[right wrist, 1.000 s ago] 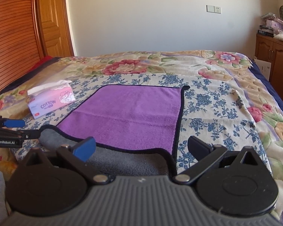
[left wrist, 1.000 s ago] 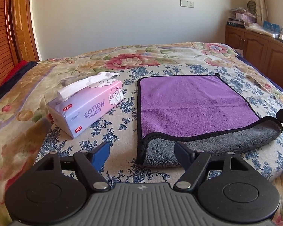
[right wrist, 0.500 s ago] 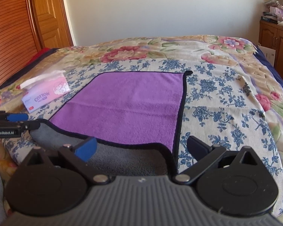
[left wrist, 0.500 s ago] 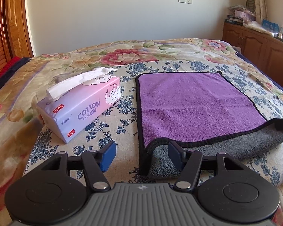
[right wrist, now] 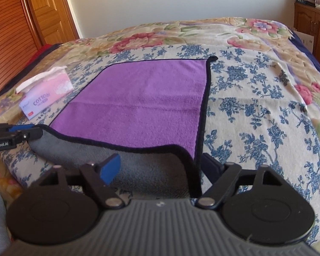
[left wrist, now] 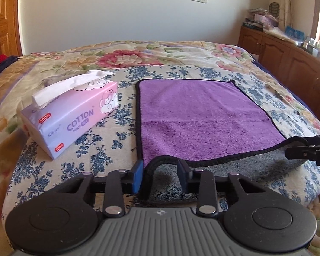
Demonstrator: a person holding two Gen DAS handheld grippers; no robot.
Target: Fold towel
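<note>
A purple towel (left wrist: 198, 115) with a black hem and grey underside lies on the floral bedspread (left wrist: 96, 160); it also shows in the right wrist view (right wrist: 143, 102). Its near edge is turned over, showing a grey strip (right wrist: 121, 160). My left gripper (left wrist: 161, 176) is open, its fingers narrowed around the raised near-left corner of the towel. My right gripper (right wrist: 160, 166) is open wide around the near-right corner. Each gripper's tip shows at the edge of the other's view.
A pink tissue pack (left wrist: 74, 115) lies left of the towel, close to its left edge. Wooden cabinets (left wrist: 288, 59) with clutter stand to the right of the bed. A wooden door (right wrist: 44, 10) is at the left.
Both grippers moved forward and down onto the towel's near corners. The left fingers have closed in partway around the left corner, which has bunched up between them.
</note>
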